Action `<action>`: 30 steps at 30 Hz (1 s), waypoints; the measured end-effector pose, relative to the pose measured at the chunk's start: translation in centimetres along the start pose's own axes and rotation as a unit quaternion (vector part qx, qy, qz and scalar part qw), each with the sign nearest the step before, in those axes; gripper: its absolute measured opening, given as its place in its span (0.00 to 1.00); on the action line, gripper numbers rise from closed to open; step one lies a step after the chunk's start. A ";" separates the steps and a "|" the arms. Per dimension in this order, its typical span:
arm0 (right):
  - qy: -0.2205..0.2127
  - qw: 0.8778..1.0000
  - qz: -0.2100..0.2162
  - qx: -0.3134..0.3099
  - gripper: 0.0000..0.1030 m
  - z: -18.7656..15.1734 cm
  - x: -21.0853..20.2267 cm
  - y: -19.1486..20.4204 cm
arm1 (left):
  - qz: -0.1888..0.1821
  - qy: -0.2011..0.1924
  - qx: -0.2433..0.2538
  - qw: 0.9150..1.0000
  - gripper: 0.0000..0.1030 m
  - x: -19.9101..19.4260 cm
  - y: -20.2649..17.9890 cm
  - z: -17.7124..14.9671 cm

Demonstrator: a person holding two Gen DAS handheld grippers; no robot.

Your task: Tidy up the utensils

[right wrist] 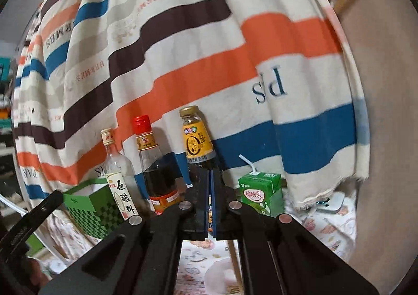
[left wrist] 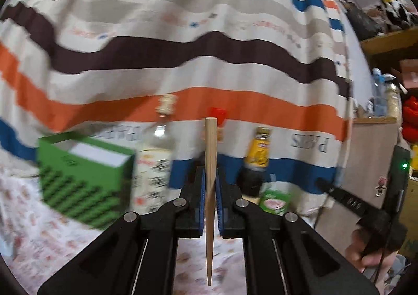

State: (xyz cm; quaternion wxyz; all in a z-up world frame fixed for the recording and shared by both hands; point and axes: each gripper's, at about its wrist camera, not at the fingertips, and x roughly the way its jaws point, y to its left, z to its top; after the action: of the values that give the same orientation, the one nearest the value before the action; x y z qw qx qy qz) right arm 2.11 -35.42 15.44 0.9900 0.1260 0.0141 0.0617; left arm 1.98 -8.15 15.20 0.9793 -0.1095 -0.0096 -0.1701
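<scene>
My left gripper (left wrist: 209, 177) is shut on a wooden chopstick (left wrist: 209, 153) that stands upright between the blue pads, thick end up, thin tip pointing down toward me. A green checkered box (left wrist: 83, 180), open at the top, stands to the left of it on the table; it also shows in the right wrist view (right wrist: 88, 203). My right gripper (right wrist: 210, 182) is shut with nothing between its pads, held in front of the bottles. The other gripper shows at the right edge of the left wrist view (left wrist: 365, 211), held by a hand.
Three bottles stand in a row against a striped cloth (right wrist: 183, 46): a clear one with a white label (right wrist: 117, 174), a dark one with a red cap (right wrist: 154, 164), a yellow-labelled one (right wrist: 197, 143). A green drink carton with a straw (right wrist: 261, 193) stands to their right. Shelves with clutter (left wrist: 386, 41) are far right.
</scene>
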 end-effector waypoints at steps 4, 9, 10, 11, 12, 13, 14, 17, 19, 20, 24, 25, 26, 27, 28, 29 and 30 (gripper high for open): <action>0.010 1.000 0.016 0.024 0.02 0.0 0.4 -1.4 | -0.034 0.026 -0.009 0.999 0.06 3.3 -2.9 -0.6; 0.046 0.999 0.010 0.026 0.02 0.0 1.5 -2.0 | -0.037 0.047 0.010 0.998 0.06 6.8 -5.6 -2.4; 0.057 0.998 0.010 0.029 0.02 0.0 1.8 -2.2 | -0.037 0.047 0.013 0.998 0.06 7.2 -5.9 -2.6; 0.064 0.997 0.010 0.031 0.02 -0.1 2.1 -2.4 | -0.037 0.045 0.018 0.998 0.06 7.6 -6.2 -2.9; 0.075 0.997 0.006 0.031 0.02 -0.2 2.4 -2.6 | -0.038 0.044 0.022 0.998 0.06 7.8 -6.5 -3.2; 0.092 0.995 0.002 0.030 0.02 -0.4 2.9 -2.8 | -0.039 0.045 0.026 0.998 0.06 8.1 -6.7 -3.4; 0.102 0.994 0.000 0.030 0.02 -0.5 3.2 -2.9 | -0.038 0.047 0.031 0.998 0.06 8.4 -7.0 -3.7; 0.119 0.992 -0.007 0.037 0.02 -0.9 3.8 -3.5 | -0.031 0.059 0.039 0.997 0.06 9.4 -7.5 -4.8; 0.128 0.991 -0.008 0.040 0.02 -0.9 4.0 -3.8 | -0.026 0.070 0.044 0.996 0.06 10.0 -7.6 -5.8; 0.130 0.991 -0.009 0.039 0.02 -1.0 4.0 -3.8 | -0.023 0.075 0.047 0.996 0.06 10.2 -7.6 -6.3; 0.135 0.990 -0.011 0.045 0.02 -0.9 3.9 -4.2 | -0.018 0.102 0.050 0.993 0.06 11.3 -7.2 -8.1; 0.138 0.989 -0.012 0.044 0.02 -0.8 3.9 -4.2 | -0.018 0.109 0.049 0.993 0.06 11.5 -7.1 -8.4; 0.141 0.989 -0.013 0.041 0.02 -0.9 4.0 -4.1 | -0.019 0.117 0.048 0.992 0.06 11.8 -7.0 -8.7; 0.144 0.989 -0.016 0.039 0.02 -1.0 4.1 -4.2 | -0.020 0.123 0.046 0.991 0.06 12.0 -6.9 -9.0; 0.147 0.988 -0.018 0.040 0.02 -1.0 4.2 -4.2 | -0.020 0.127 0.045 0.991 0.06 12.1 -6.7 -9.2; 0.149 0.988 -0.019 0.042 0.02 -1.1 4.3 -4.3 | -0.021 0.130 0.045 0.990 0.06 12.1 -6.7 -9.5; 0.152 0.987 -0.019 0.044 0.02 -1.1 4.4 -4.4 | -0.022 0.133 0.046 0.990 0.06 12.2 -6.6 -9.7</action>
State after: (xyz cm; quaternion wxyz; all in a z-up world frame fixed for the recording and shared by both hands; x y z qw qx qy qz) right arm 6.99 -38.83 13.17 0.9710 0.1580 0.1692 0.0604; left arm 11.03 -20.36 7.86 0.9719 -0.0406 0.1111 -0.2036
